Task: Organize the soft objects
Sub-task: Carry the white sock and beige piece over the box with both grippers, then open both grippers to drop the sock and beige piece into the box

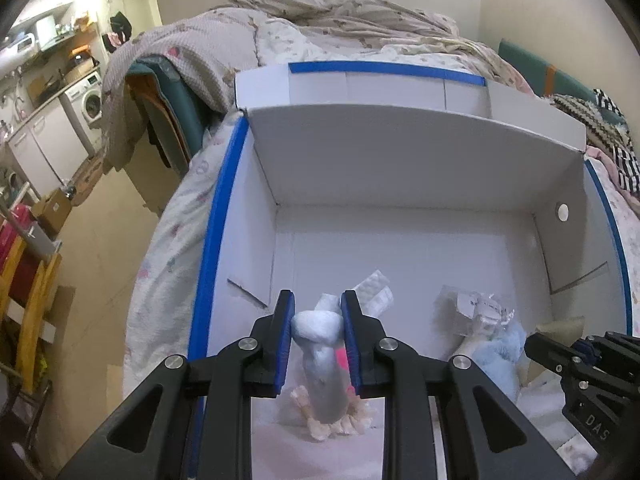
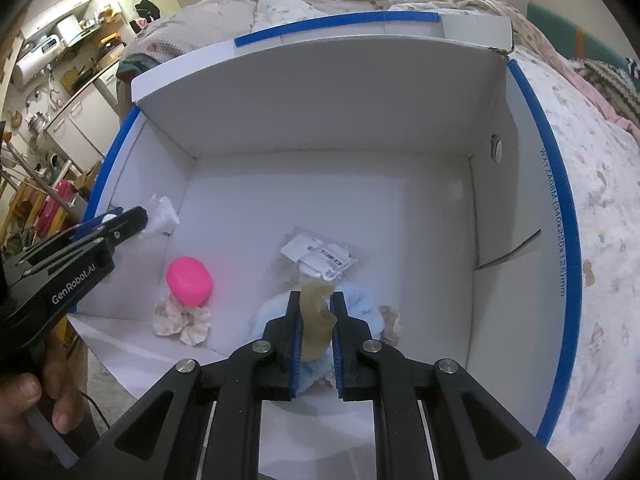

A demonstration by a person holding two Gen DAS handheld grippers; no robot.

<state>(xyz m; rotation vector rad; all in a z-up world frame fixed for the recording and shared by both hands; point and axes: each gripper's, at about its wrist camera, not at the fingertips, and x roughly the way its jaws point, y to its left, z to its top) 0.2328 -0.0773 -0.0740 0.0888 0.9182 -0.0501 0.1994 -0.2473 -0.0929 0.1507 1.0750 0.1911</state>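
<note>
Hid much of the pale blue-white soft toy (image 1: 320, 344) behind the left claw (image 1: 316, 316), lower end lost among the frilly pink fabric (image 1: 344, 424) at 6 o'clock. Showed only a sliver of the pink ball (image 1: 341, 358) past one finger. Cut the right claw (image 1: 576, 354) off at the 4 o'clock edge, grip unreadable there. Covered most of the light blue plush (image 2: 360, 304) beneath the tan soft piece (image 2: 316, 320) and the right claw (image 2: 316, 320). Left the label print on the plastic packet (image 2: 320, 256) too small to read. Blurred the kitchen clutter (image 2: 52, 40) at 10 o'clock.
</note>
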